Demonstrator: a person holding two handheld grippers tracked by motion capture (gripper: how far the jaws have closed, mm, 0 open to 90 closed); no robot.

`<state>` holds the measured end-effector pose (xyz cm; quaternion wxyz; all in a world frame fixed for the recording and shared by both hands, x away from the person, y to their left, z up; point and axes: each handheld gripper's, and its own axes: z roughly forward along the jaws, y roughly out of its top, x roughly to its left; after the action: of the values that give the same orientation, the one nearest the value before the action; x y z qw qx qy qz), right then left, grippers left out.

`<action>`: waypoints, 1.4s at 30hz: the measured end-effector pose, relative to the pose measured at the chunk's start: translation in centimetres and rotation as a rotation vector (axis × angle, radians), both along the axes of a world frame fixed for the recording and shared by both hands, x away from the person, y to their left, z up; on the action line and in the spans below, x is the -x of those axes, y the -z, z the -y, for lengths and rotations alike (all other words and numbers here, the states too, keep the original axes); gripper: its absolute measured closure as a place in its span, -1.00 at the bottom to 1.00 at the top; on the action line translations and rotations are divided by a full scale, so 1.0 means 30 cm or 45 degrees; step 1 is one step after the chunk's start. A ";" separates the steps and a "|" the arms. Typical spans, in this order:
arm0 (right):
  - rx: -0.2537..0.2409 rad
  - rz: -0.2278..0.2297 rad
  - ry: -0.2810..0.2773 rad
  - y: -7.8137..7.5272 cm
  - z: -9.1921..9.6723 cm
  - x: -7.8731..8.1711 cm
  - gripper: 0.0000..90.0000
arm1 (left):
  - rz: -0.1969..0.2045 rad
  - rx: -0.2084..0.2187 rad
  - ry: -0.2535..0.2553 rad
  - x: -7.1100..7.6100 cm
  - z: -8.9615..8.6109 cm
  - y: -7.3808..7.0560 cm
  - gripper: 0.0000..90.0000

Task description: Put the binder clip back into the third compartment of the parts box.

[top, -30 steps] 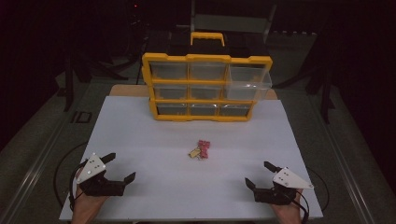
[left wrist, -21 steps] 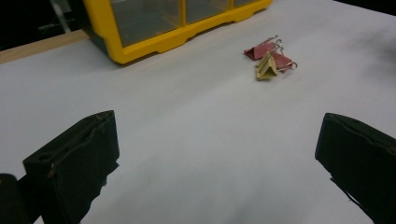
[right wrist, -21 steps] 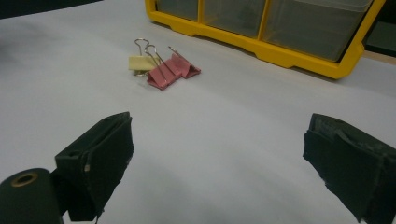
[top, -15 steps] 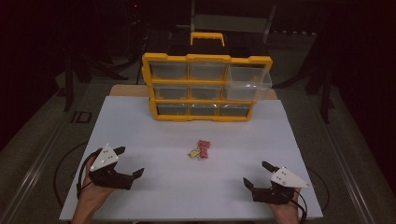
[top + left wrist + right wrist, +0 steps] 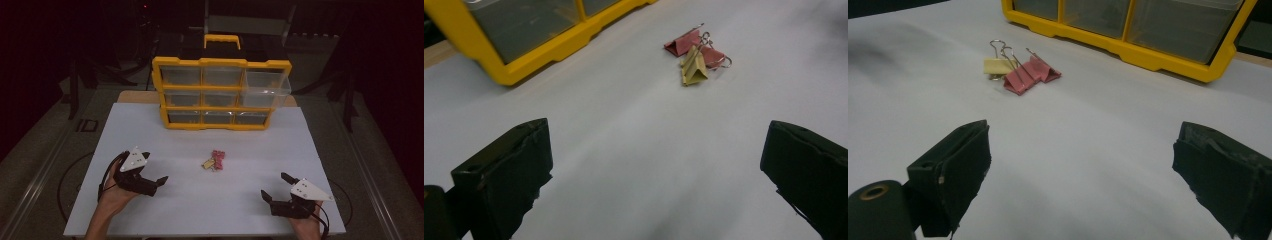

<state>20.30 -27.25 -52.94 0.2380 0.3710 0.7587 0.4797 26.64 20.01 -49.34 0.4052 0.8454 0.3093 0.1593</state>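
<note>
Left gripper (image 5: 151, 179) has slid inward and forward since earlier; right gripper (image 5: 278, 189) barely shifted. Both jaws spread wide, empty, low over white table (image 5: 300, 145). Binder clips (image 5: 214, 161), pink and yellow touching, lie ahead between them; yellow drawer organizer (image 5: 220, 95) beyond.

The table (image 5: 150, 130) is showing a plain white surface with no pattern. The drawer cabinet (image 5: 220, 92) is showing a bright yellow frame and handle, with clear, greyish drawer fronts. Two binder clips (image 5: 1030, 73) are showing pinkish red, and one binder clip (image 5: 995, 66) is showing pale yellow; all three are carrying silver wire handles. The left gripper (image 5: 150, 180) and right gripper (image 5: 276, 189) are showing black bodies and matte black fingers (image 5: 506, 175), each topped by a light grey plate.
</note>
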 end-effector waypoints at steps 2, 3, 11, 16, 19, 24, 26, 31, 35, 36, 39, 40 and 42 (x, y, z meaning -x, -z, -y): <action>-0.006 -0.002 -0.002 -0.001 0.001 0.001 -0.82 | -0.010 -0.018 0.013 -0.015 0.016 0.003 -0.98; -0.004 -0.003 -0.002 -0.001 0.001 0.001 -0.82 | -0.014 -0.020 0.014 -0.021 0.025 0.005 -0.98; -0.002 -0.002 -0.003 -0.002 0.001 0.000 -0.82 | -0.053 -0.071 0.063 -0.066 0.092 0.021 -0.97; -0.004 -0.002 -0.006 -0.004 0.002 0.000 -0.82 | -0.068 -0.093 0.070 -0.090 0.130 0.027 -0.96; -0.003 0.000 -0.008 -0.004 0.003 0.000 -0.82 | -0.073 -0.110 0.079 -0.104 0.156 0.028 -0.93; -0.002 -0.001 -0.006 -0.005 0.004 0.000 -0.82 | -0.081 -0.117 0.084 -0.130 0.196 0.028 -0.90; -0.002 0.000 -0.005 -0.005 0.005 0.000 -0.82 | -0.084 -0.120 0.089 -0.136 0.204 0.028 -0.89; -0.004 -0.001 -0.002 -0.005 0.008 0.000 -0.82 | -0.095 -0.150 0.116 -0.160 0.259 0.035 -0.85; -0.002 0.000 -0.003 -0.004 0.008 -0.001 -0.82 | -0.115 -0.160 0.129 -0.174 0.289 0.047 -0.83; -0.001 -0.002 -0.002 -0.004 0.008 -0.001 -0.82 | -0.119 -0.163 0.135 -0.177 0.296 0.050 -0.82; -0.002 -0.001 -0.003 -0.004 0.009 -0.001 -0.82 | -0.130 -0.168 0.142 -0.187 0.317 0.058 -0.80; -0.001 0.000 -0.004 -0.004 0.008 -0.001 -0.82 | -0.133 -0.166 0.141 -0.190 0.324 0.060 -0.79; 0.000 -0.002 -0.004 -0.004 0.008 -0.001 -0.82 | -0.143 -0.166 0.147 -0.196 0.338 0.064 -0.75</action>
<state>20.31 -27.49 -52.82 0.2366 0.3701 0.7595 0.4798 32.52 9.88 -51.27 0.3400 0.8940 0.2712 0.1078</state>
